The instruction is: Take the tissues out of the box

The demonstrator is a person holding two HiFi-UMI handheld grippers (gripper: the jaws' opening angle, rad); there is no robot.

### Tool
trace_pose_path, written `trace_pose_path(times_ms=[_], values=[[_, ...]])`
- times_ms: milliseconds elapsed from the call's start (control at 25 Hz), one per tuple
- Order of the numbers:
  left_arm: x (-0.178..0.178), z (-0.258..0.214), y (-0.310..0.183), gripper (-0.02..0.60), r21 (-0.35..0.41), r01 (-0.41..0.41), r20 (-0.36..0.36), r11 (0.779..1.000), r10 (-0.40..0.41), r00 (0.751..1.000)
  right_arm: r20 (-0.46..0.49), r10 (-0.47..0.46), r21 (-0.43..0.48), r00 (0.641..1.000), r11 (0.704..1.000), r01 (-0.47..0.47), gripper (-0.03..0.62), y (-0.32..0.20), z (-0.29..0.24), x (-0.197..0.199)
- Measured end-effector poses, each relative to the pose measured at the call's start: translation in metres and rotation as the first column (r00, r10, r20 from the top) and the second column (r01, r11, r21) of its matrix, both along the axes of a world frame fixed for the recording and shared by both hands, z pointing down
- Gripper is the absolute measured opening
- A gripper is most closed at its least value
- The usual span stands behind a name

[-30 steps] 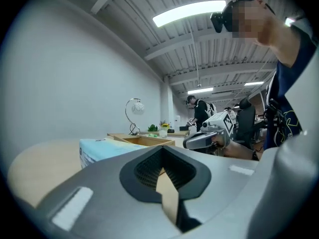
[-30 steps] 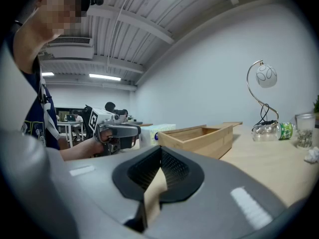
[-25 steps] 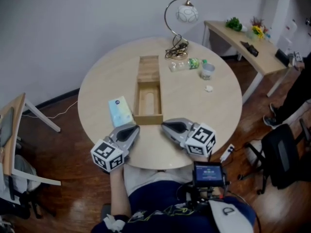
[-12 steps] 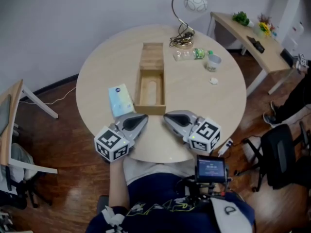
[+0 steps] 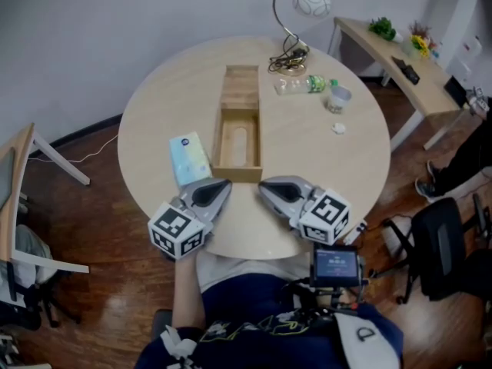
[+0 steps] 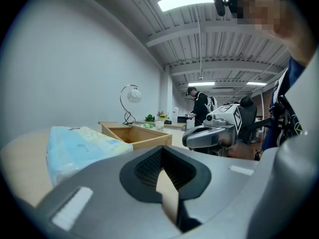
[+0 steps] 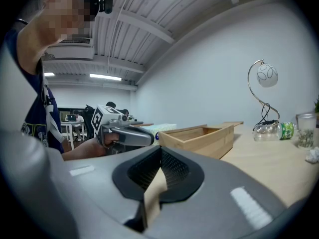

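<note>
Tissues (image 5: 189, 160) lie left of the box (image 5: 238, 174); nearer, my left tongs (image 5: 223, 184) and right tongs (image 5: 264, 185) are both pressed together, empty.

I read the round table (image 5: 157, 114) as pale wood-look, matt and smooth. Open box (image 5: 239, 174), frame centre: bare light wood, no varnish shine. Tissue pack (image 5: 189, 158) just left of it: pale blue plastic wrap, slightly glossy, crinkled. Left gripper (image 5: 224, 184) and right gripper (image 5: 262, 187), lower centre: grey matt plastic shells with a dark ribbed lining inside. Lamp (image 5: 311, 1), top: shiny chrome stem, whitish glass globe. Floor (image 5: 100, 229): dark wood, glossy.
</note>
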State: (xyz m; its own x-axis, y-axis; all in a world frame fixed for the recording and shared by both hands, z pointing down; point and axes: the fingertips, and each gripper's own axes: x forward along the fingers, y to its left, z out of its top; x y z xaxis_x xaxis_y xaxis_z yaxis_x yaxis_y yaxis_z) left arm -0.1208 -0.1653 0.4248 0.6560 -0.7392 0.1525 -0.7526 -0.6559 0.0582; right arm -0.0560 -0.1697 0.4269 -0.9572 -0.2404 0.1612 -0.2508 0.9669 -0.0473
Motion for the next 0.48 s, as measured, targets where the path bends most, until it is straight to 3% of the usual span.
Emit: trace_pose_path(times_ms=[480], values=[[0.0001, 0.0025, 0.0009, 0.002, -0.004, 0.0, 0.0, 1.0, 0.0, 1.0, -0.007, -0.004, -0.005, 1.0, 1.0, 0.004, -0.003, 0.0005, 0.0036, 0.0009]])
